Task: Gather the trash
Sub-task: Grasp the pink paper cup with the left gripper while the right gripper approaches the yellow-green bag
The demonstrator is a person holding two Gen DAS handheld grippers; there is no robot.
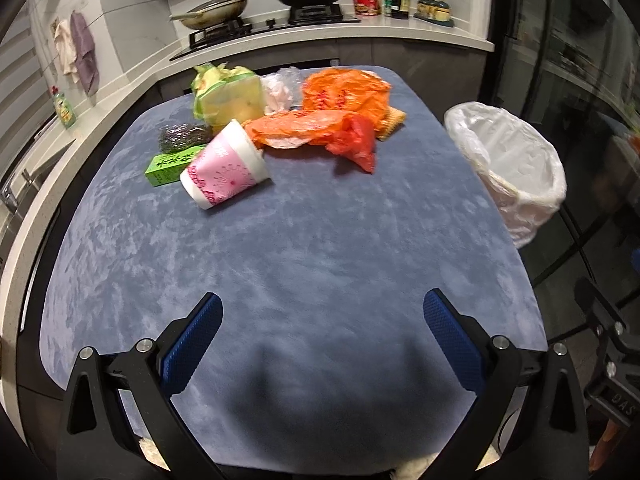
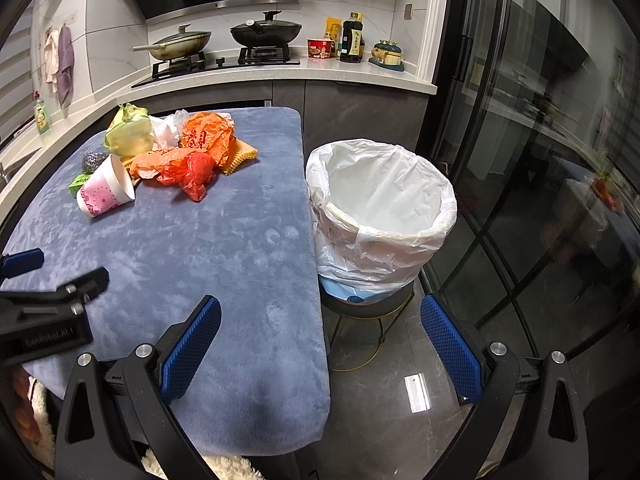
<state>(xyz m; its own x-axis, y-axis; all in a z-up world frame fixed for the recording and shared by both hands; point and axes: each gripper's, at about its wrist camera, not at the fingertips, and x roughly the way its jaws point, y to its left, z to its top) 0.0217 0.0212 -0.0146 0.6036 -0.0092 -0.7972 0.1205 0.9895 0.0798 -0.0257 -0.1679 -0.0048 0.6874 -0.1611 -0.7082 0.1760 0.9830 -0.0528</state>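
Trash lies in a heap at the far end of the blue-covered table (image 1: pixel 304 248): a pink and white paper cup (image 1: pixel 226 168) on its side, a green carton (image 1: pixel 170 166), a steel scourer (image 1: pixel 182 136), a yellow-green bag (image 1: pixel 228 96), orange plastic bags (image 1: pixel 344 96) and a red bag (image 1: pixel 356 142). A bin lined with a white bag (image 2: pixel 384 208) stands on a stool off the table's right edge. My left gripper (image 1: pixel 322 312) hangs open over the near part of the table, holding nothing. My right gripper (image 2: pixel 320 316) is open over the table's near right corner, also holding nothing.
Behind the table runs a kitchen counter (image 2: pixel 280 74) with a hob, two lidded pans (image 2: pixel 264 32), a sauce bottle (image 2: pixel 352 38) and a red noodle cup (image 2: pixel 320 48). Glass doors (image 2: pixel 520 160) close off the right side. The left gripper's body (image 2: pixel 44 316) shows at the right view's left edge.
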